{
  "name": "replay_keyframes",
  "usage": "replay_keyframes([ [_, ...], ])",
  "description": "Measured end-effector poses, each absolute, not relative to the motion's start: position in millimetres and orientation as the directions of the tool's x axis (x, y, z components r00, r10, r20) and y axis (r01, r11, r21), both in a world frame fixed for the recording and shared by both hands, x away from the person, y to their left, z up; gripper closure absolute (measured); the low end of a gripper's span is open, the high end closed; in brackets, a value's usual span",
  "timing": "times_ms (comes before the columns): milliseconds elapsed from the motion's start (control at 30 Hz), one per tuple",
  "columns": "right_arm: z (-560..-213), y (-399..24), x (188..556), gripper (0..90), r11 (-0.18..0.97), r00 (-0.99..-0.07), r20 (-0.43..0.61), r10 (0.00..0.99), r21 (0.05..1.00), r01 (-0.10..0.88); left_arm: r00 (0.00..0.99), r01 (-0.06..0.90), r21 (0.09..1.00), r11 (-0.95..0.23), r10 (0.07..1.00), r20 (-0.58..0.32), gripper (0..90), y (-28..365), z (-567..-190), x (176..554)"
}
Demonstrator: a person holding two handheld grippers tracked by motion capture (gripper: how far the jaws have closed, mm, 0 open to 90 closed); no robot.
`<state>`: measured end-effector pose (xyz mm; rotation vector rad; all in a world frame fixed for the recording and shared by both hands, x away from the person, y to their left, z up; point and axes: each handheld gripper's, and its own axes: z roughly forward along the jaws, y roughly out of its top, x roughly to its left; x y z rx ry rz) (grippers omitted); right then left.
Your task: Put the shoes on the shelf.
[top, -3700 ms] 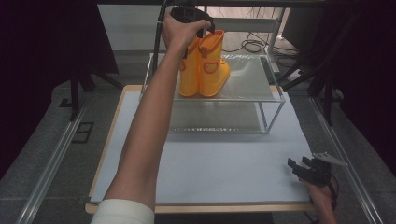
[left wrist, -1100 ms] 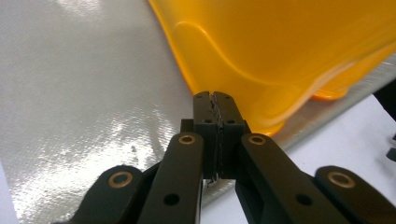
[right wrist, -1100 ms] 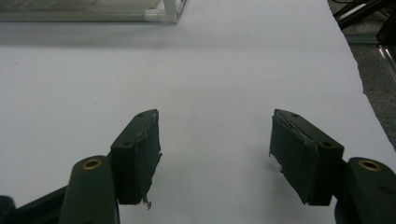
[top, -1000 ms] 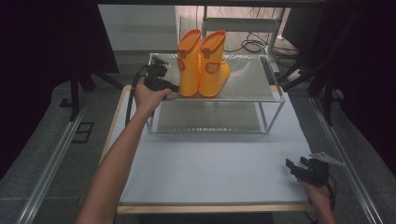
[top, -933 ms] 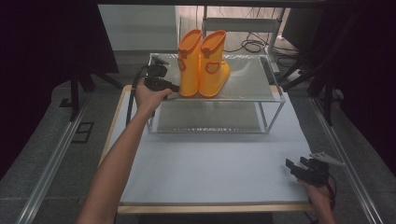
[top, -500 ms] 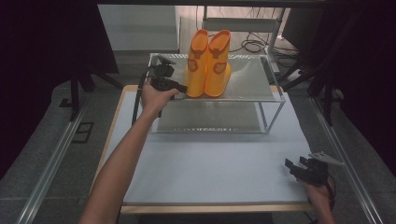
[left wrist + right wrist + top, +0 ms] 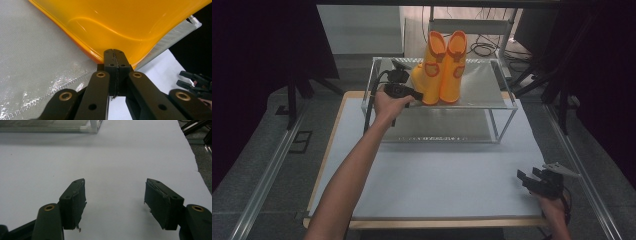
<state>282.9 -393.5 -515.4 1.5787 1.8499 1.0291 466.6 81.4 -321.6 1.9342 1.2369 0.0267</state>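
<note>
A pair of orange rubber boots stands upright on the top shelf of a metal-framed rack. My left gripper is shut with nothing between its jaws. Its tip rests against the lower left side of the nearer boot. In the left gripper view the closed jaws meet the boot's orange sole edge over the silvery shelf. My right gripper rests low at the table's front right corner. Its jaws stand open over the bare white mat.
The rack has a lower shelf and thin metal posts, and stands at the back of the white-covered table. A rack foot lies ahead of the right gripper. Dark stands and cables surround the table.
The left hand left the boot tops and came down to the boots' left side. Over the last second the shut left gripper and the boots shifted right along the shelf. The right gripper kept still.
</note>
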Motion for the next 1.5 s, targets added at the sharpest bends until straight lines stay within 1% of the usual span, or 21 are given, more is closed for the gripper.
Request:
replay_keyframes([
  [267, -515.8, -392.9, 282.8, 33.3, 0.046, -0.209, 0.101, 0.973, 0.798, 0.600, 0.515, 0.744, 0.647, -0.163, 0.758, -0.400, 89.7, 83.0, -324.1, 465.5],
  [367, -515.9, -392.1, 283.5, 33.3, 0.049, -0.210, 0.098, 0.973, 0.800, 0.598, 0.517, 0.738, 0.650, -0.183, 0.771, -0.371, 89.8, 78.9, -321.4, 464.2],
  [567, -515.9, -391.7, 283.3, 33.3, 0.052, -0.213, 0.096, 0.972, 0.800, 0.598, 0.519, 0.738, 0.652, -0.173, 0.764, -0.384, 89.6, 82.2, -322.6, 464.4],
  [600, -515.9, -391.9, 283.1, 33.3, 0.049, -0.211, 0.099, 0.972, 0.799, 0.599, 0.519, 0.735, 0.654, -0.176, 0.767, -0.377, 88.6, 83.1, -322.8, 464.1],
  [667, -515.6, -392.7, 282.7, 33.3, 0.045, -0.210, 0.102, 0.972, 0.799, 0.599, 0.525, 0.726, 0.662, -0.187, 0.772, -0.358, 83.4, 85.8, -322.7, 463.4],
  [767, -514.9, -393.9, 282.3, 33.3, 0.043, -0.206, 0.101, 0.973, 0.801, 0.597, 0.531, 0.721, 0.672, -0.170, 0.759, -0.377, 77.0, 93.1, -323.2, 461.5],
  [833, -514.7, -394.0, 282.3, 33.3, 0.042, -0.205, 0.101, 0.973, 0.803, 0.594, 0.532, 0.714, 0.677, -0.178, 0.767, -0.359, 72.8, 96.3, -321.8, 458.9],
  [867, -514.5, -393.9, 282.2, 33.3, 0.042, -0.206, 0.101, 0.973, 0.803, 0.594, 0.536, 0.707, 0.682, -0.187, 0.771, -0.344, 71.8, 99.2, -320.6, 457.0],
  [1267, -513.6, -392.3, 281.9, 33.1, 0.048, -0.211, 0.097, 0.973, 0.803, 0.594, 0.600, 0.660, 0.716, -0.227, 0.733, -0.321, 60.4, 130.2, -309.3, 424.7],
  [1500, -513.8, -391.1, 281.8, 33.1, 0.052, -0.214, 0.095, 0.972, 0.803, 0.593, 0.648, 0.623, 0.739, -0.254, 0.697, -0.307, 57.8, 142.3, -313.7, 401.1],
])
